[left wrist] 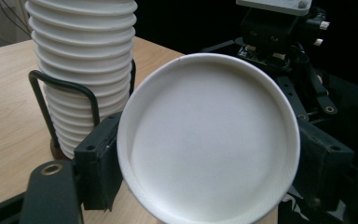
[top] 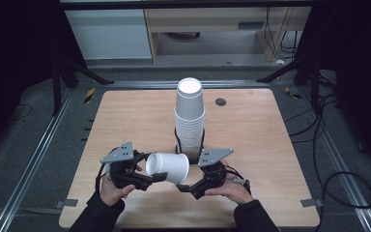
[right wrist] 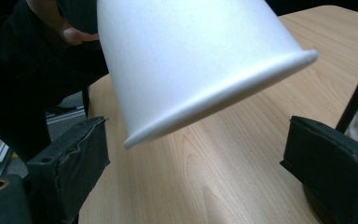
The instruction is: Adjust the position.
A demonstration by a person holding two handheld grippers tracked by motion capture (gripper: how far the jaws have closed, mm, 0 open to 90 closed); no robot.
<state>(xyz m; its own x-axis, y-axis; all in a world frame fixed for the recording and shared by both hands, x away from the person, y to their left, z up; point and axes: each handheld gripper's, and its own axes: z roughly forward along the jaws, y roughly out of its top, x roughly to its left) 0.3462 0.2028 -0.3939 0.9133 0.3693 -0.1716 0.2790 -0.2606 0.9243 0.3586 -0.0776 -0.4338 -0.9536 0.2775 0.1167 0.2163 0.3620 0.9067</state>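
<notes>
White paper cup (top: 167, 167), single, lying on its side in the air above the near middle of the pale wooden desk (top: 125, 121), its closed base facing the left tool (top: 147, 180) and its open rim turned toward the right tool (top: 186, 186).

Left tool: jaws clamped on the cup near its base, one black pad on each side, as the left gripper view shows (left wrist: 209, 140).

Right tool: jaws spread wide, one to either side below the cup's rim (right wrist: 223, 95), touching nothing.

Step in hand, judged: passing the cup across, or steadying it for stacking. To do it well, bring the right jaws level with the cup wall, close lightly so the thin paper does not buckle, and release the left grip only once the right has a firm hold.

Surroundings: tall stack of white paper cups, upside down (top: 190, 116), seated in a black wire holder (top: 178, 145) just behind the held cup. It stands close to both tools, so a wide swing could topple it. Small dark round grommet (top: 221, 101) at the far right of the desk, well apart.
</notes>
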